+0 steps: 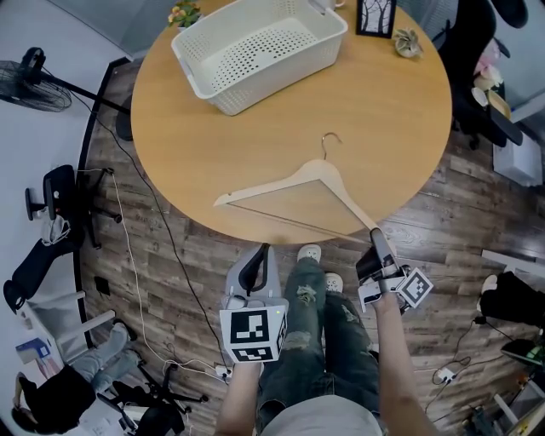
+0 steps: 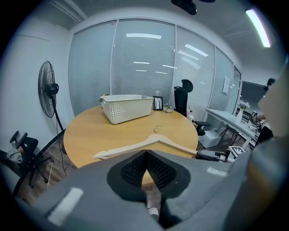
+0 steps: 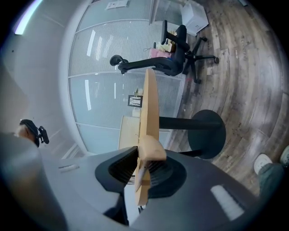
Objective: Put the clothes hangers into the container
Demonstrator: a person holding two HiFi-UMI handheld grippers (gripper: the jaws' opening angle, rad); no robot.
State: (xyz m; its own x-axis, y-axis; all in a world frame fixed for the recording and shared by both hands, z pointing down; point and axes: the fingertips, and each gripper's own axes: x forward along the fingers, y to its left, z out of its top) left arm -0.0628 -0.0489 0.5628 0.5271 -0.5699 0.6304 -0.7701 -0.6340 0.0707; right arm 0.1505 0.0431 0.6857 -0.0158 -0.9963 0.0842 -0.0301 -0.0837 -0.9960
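A pale wooden clothes hanger (image 1: pixel 315 177) with a metal hook lies flat on the round wooden table (image 1: pixel 383 111), its right end reaching the near edge. My right gripper (image 1: pixel 375 243) is shut on that end; in the right gripper view the hanger (image 3: pixel 149 103) runs edge-on between the jaws of the right gripper (image 3: pixel 145 157). The white perforated container (image 1: pixel 255 51) stands at the table's far side, with nothing visible inside it. My left gripper (image 1: pixel 255 262) hangs just below the near table edge, jaws shut on nothing; its view shows the hanger (image 2: pixel 149 143) and the container (image 2: pixel 126 107) ahead of the left gripper (image 2: pixel 145 156).
A framed picture (image 1: pixel 375 15), a small plant (image 1: pixel 184 13) and a small ornament (image 1: pixel 407 43) sit at the table's far rim. A floor fan (image 1: pixel 34 85) stands left, an office chair (image 1: pixel 477 51) right. The person's legs and shoes (image 1: pixel 311 253) are below the table edge.
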